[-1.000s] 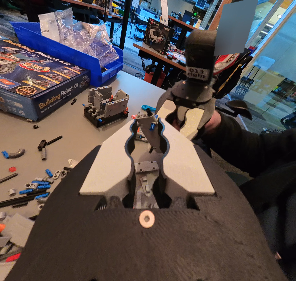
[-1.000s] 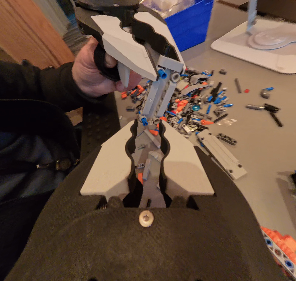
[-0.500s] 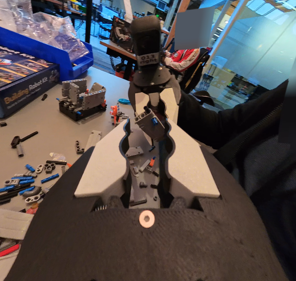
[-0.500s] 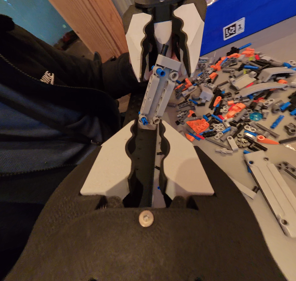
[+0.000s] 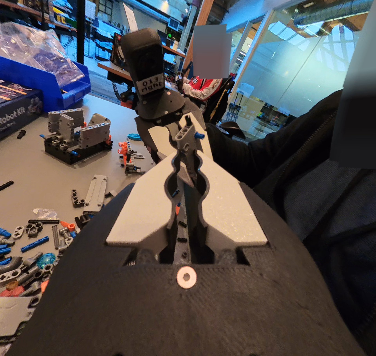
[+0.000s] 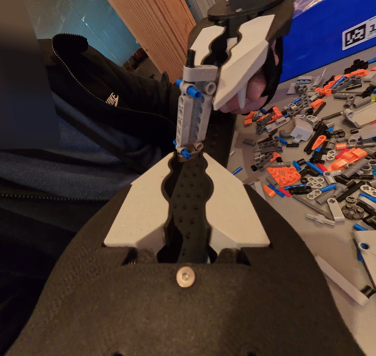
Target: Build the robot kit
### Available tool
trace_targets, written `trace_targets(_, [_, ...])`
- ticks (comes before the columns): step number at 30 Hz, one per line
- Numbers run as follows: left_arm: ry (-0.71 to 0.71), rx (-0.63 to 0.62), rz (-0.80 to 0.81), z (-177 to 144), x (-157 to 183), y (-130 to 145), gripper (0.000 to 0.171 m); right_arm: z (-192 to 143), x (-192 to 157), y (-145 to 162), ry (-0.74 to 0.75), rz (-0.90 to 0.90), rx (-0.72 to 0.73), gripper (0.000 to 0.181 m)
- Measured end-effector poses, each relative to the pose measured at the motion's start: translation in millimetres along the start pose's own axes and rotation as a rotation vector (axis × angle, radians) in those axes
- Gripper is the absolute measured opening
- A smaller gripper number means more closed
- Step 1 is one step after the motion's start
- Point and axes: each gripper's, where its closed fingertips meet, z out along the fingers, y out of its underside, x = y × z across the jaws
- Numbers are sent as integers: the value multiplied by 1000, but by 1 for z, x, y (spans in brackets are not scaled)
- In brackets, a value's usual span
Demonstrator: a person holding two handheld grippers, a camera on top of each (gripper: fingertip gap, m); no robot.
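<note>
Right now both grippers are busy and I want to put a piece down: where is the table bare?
The best bare patch of the table lies between the grey-and-black build and the loose parts, left of the white panel. The loose parts near the left gripper, shut on the grey beam assembly, are crowded.

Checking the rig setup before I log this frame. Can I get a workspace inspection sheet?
Surface: grey table, strewn with parts.
Held thing: grey beam assembly with blue pins, held in the air between both grippers.
Clutter: loose parts pile; part-built model; flat grey panel; blue bin with plastic bags; kit box.
Grippers: left gripper shut on one end of the assembly; right gripper shut on the other end.
Cables: nothing seen.
Surroundings: glass wall, wooden post, shelving and desks behind, operator's dark jacket close by.
</note>
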Motion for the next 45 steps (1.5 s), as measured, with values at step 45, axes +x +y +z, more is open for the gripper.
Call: trace_targets(45, [-391,116,193,-43,-34,-34,34,-42,42,-12,605,-149,-222,5])
